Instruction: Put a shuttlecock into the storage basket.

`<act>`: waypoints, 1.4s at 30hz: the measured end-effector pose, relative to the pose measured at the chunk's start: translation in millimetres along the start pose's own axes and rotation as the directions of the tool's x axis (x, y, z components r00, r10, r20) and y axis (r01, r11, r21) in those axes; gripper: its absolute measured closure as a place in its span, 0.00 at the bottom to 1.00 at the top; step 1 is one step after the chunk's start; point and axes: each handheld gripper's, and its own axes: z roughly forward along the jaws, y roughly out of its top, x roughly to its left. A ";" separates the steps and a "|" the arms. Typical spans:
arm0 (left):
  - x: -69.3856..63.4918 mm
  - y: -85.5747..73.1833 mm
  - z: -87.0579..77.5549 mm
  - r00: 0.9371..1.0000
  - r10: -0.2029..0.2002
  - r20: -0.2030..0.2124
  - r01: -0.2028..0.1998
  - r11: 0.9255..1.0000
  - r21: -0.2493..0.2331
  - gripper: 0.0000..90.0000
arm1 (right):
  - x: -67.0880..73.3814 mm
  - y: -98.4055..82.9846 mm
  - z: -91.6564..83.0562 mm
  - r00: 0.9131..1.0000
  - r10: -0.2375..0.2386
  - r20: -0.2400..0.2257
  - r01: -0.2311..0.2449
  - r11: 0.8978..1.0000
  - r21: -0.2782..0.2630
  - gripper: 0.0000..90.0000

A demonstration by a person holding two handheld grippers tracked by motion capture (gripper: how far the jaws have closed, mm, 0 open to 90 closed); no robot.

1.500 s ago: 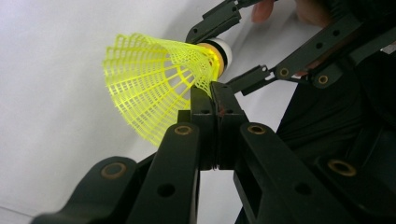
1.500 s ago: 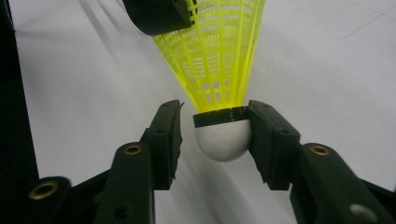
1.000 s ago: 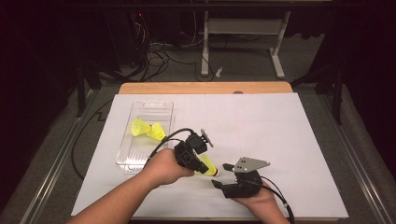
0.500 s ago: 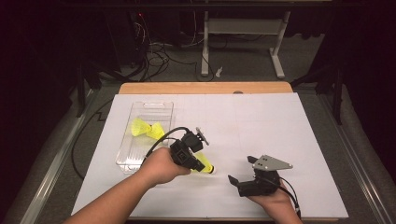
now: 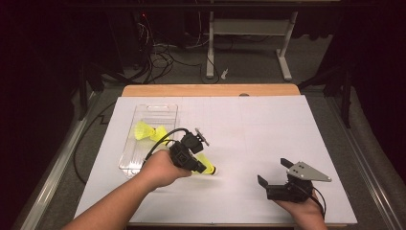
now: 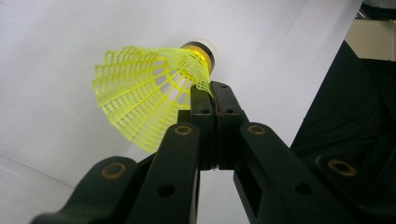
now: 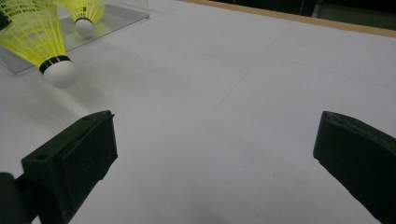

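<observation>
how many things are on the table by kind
yellow shuttlecocks: 3, one in the left gripper at, two in the tray at and
clear plastic tray: 1
total: 4

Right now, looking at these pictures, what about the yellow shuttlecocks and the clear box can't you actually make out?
- How many yellow mesh shuttlecocks lie in the clear plastic box: high view, they overlap and are small; right gripper view, the top edge cuts them off.
- The held yellow shuttlecock: high view, the left gripper and hand cover most of its skirt.
- Its rim where pinched: left gripper view, closed jaws hide it.
</observation>
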 end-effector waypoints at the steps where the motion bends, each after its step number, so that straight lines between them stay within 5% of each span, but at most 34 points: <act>1: 0.5 -0.4 -0.7 1.000 0.001 -0.002 -0.001 1.000 -0.001 0.99 | -2.1 -0.4 -2.0 1.000 0.000 0.002 0.000 1.000 -0.009 0.00; 16: 0.1 -5.0 -7.3 1.000 -0.004 -0.026 0.003 1.000 -0.020 0.99 | -8.2 2.8 -17.4 0.999 0.030 -0.017 -0.032 0.984 -0.175 0.00; 29: -2.8 -0.7 -15.0 0.999 -0.002 -0.036 0.001 1.000 -0.014 0.99 | -5.9 -0.8 -7.7 0.999 0.020 -0.043 -0.025 0.992 -0.124 0.00; 42: 0.7 -3.6 -47.5 0.998 -0.020 -0.062 0.017 0.999 -0.045 0.99 | -4.9 -2.8 -8.4 0.999 0.007 -0.052 -0.012 0.994 -0.104 0.00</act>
